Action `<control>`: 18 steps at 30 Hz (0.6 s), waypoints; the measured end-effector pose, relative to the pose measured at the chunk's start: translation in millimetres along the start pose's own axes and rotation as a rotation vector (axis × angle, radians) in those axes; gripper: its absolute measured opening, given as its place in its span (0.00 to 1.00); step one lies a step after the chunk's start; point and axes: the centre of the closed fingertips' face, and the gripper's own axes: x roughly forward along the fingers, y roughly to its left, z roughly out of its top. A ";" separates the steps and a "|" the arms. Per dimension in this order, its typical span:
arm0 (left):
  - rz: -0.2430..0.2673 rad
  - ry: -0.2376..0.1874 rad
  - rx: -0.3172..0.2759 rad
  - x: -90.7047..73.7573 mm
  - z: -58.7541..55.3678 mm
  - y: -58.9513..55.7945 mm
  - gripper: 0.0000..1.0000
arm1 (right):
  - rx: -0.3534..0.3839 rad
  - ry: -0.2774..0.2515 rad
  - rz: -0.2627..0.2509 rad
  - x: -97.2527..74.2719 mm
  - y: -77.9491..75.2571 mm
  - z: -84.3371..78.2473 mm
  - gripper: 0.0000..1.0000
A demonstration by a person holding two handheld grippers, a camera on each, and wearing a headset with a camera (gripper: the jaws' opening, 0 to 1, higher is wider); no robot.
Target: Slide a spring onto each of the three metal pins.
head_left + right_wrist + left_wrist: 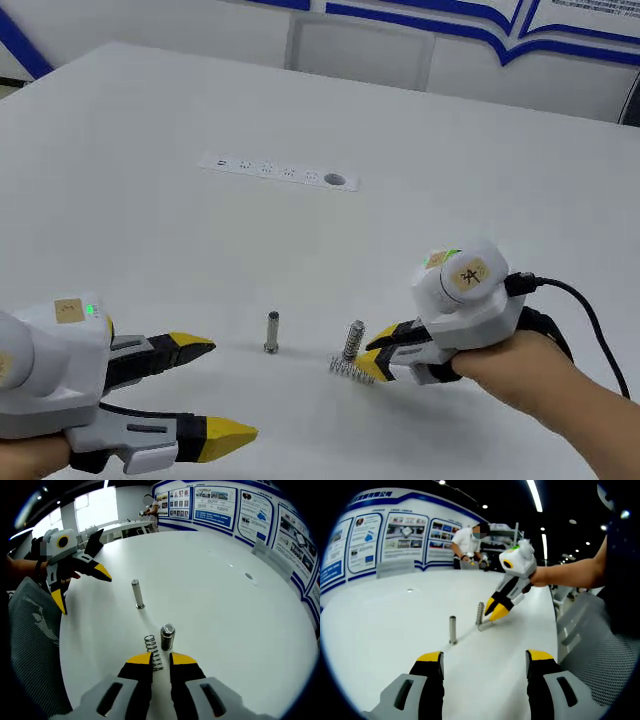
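Spring (153,650) flat on the table (215,605), its near end caught between the jaws of the right gripper (161,658). Jaws drawn in narrow, a light pinch on the coil by the look of it. Just beside the loose coil, past the tips: sleeved pin (167,636), upright, wearing a spring of its own. Farther out, apart from that one: bare pin (136,594), also upright. Beyond again, left gripper (82,589), jaws spread wide, nothing between them, hovering above the table.

Step in hand, at a guess: picking up the coil meant for the second pin. Next move likely calls for lifting it clear, tipping it upright, lining its open end over the bare pin's top, then lowering.
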 end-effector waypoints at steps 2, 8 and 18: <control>-0.002 0.001 0.002 1.0 0.2 -0.7 0.67 | -0.007 0.011 0.006 0.7 1.2 -3.7 0.14; -0.009 0.002 0.005 2.4 0.9 -3.0 0.67 | -0.031 0.031 0.011 3.8 3.9 -8.5 0.14; -0.004 0.003 -0.003 -0.1 -2.3 -1.7 0.66 | -0.053 0.062 0.022 9.6 6.2 -14.6 0.14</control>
